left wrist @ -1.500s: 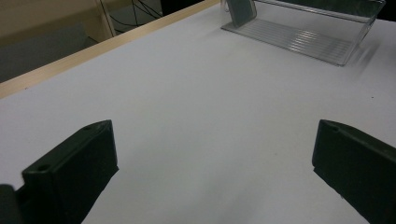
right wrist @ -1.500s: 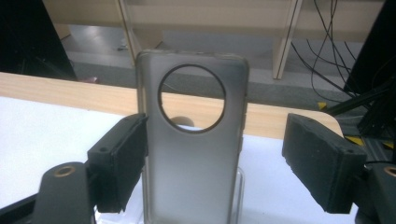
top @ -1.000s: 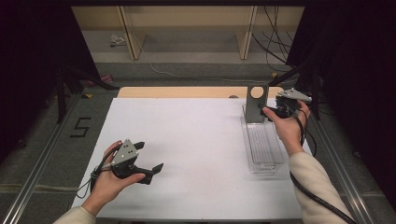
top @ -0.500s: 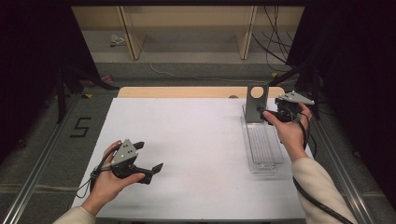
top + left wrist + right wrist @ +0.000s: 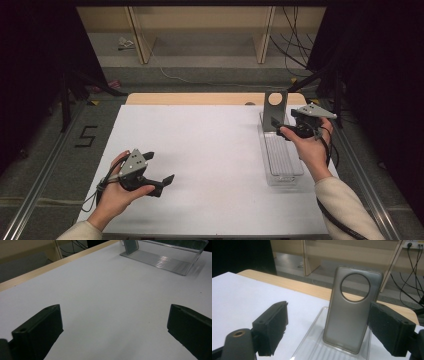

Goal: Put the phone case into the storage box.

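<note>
Right gripper [image 5: 278, 126] is sitting at about 2 o'clock on the table, jaws spread wide, with nothing pinched between them. In the right gripper view the two black jaws frame a grey phone case [image 5: 352, 308] that's standing upright in the far end of a clear plastic tray [image 5: 312, 343]. The case has a big round cutout near its top, and it leans back a touch against the tray's end wall. It sits in the gap between the jaws but farther off; I can't see either pad touching it. In the high view the case [image 5: 274, 111] is right at the 12 o'clock end of the tray [image 5: 283, 175], and the gripper tips are just beside it on its 3 o'clock side.

Left gripper [image 5: 157, 171] is way over at 7 o'clock on the white table [image 5: 210, 150], well apart from the tray. Its jaws are wide open too, pointing toward 3 o'clock-ish, holding nothing. The left gripper view looks across bare white tabletop between its two jaws, with the tray [image 5: 165, 260] off at about 1 o'clock in that view and the bottom of the case [image 5: 130, 246] poking in at the top edge.

Both hands are wrapped around the gripper bodies, cables trailing off behind them. The tray looks otherwise empty, just ribbed plastic on the floor.
</note>
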### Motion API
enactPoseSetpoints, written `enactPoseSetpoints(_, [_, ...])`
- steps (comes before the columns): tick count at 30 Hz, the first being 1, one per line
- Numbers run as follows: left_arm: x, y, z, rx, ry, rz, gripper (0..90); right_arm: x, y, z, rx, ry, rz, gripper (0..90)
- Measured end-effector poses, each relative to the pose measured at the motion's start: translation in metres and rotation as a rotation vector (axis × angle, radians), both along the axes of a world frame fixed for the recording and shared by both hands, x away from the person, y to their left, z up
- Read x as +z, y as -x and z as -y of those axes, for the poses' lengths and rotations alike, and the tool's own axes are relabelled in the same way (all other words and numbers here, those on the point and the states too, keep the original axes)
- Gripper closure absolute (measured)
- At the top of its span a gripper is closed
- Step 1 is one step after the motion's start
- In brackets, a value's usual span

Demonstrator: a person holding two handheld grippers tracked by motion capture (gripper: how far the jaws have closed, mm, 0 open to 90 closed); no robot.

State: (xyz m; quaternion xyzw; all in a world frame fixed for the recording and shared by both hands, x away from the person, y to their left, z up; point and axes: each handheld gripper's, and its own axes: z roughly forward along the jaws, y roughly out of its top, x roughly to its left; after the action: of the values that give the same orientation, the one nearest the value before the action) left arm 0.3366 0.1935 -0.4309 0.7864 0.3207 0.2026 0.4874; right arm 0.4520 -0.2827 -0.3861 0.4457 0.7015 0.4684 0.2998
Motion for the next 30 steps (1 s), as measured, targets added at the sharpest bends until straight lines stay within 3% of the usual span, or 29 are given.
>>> enactPoseSetpoints(30, [0.000,0.000,-0.001,0.004,-0.003,0.002,0.0,-0.010,0.038,-0.011,0.153,0.002,-0.010,18.0])
